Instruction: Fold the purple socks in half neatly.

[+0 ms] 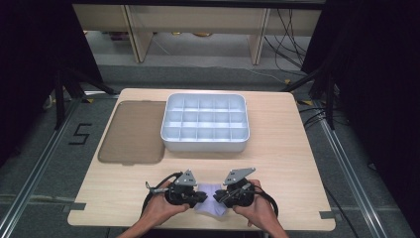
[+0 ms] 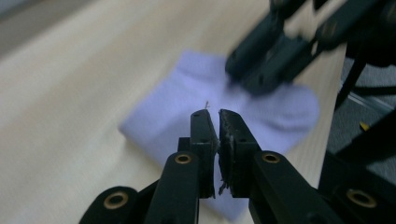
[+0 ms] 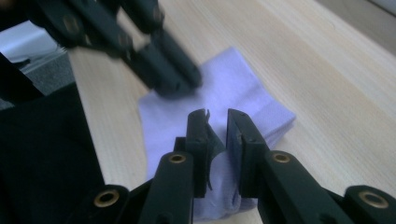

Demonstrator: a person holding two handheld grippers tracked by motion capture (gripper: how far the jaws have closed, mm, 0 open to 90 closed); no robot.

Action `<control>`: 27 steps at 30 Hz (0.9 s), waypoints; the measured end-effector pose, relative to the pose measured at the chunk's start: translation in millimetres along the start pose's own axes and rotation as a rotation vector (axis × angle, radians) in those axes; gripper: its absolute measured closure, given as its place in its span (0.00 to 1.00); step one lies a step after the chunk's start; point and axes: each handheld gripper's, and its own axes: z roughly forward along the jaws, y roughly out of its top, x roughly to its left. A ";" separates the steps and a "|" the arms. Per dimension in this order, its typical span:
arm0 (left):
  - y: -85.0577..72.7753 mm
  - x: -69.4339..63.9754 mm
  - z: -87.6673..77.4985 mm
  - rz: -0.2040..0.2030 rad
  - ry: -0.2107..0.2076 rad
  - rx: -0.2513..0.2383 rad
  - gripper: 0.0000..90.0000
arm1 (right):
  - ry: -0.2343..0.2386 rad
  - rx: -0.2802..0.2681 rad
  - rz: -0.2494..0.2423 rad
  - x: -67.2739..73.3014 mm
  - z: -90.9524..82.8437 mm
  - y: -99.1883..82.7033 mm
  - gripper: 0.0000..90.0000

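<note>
While the wooden table (image 1: pixel 277 163) takes up most of the high view, the biggest thing sitting on it is the white compartment tray (image 1: pixel 205 144), a grid of little cells, set toward the far middle. Just beside it on the left, pretty much touching its edge, lies a flat brownish translucent lid (image 1: pixel 132 133).

Down at the near edge of the table is a small pale lavender cloth (image 1: pixel 210 202), lying folded flat on the wood right between the two hands. In the left gripper view the cloth (image 2: pixel 173 107) sits under and past the jaw tips, and in the right gripper view it (image 3: pixel 233 88) spreads out ahead of the jaws with a bit of it bunched up low between them.

The left gripper (image 1: pixel 200 196) comes in from the left side of the cloth with its jaws pressed almost together; its own view (image 2: pixel 214 114) shows just a thin slit between the tips, and I can't tell whether any fabric is caught in there. The right gripper (image 1: pixel 218 196) comes in from the other side, tips on the cloth; in its own view (image 3: pixel 217 114) the jaws stand a narrow gap apart with a fold of lavender fabric sitting in that gap, so it looks like it's pinching the cloth. The two grippers' tips are near each other over the cloth.
</note>
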 end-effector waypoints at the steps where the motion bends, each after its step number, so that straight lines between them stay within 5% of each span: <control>1: 0.0 0.0 0.0 0.000 0.000 0.000 0.93 | 0.000 0.000 0.000 0.0 0.0 0.0 0.89; 5: 6.0 14.7 12.6 0.026 0.052 0.038 0.94 | -0.026 0.030 0.030 -0.6 2.0 -2.7 0.90; 10: -3.2 31.3 14.7 -0.029 0.057 0.025 0.96 | -0.031 0.043 0.006 -1.5 7.1 -5.1 0.93; 14: -3.0 26.9 11.2 -0.019 0.081 0.022 0.94 | -0.029 0.056 0.023 2.1 10.2 -5.1 0.93; 16: -2.9 26.9 4.6 -0.007 0.085 0.024 0.92 | -0.035 0.053 -0.007 0.9 9.7 -4.3 0.93; 23: -11.1 23.1 -14.4 -0.070 0.025 -0.020 0.73 | -0.023 0.030 -0.010 0.4 9.4 -3.8 0.92; 27: -23.7 22.4 -24.7 -0.155 -0.034 -0.014 0.62 | -0.028 0.031 -0.006 3.6 8.0 -2.6 0.91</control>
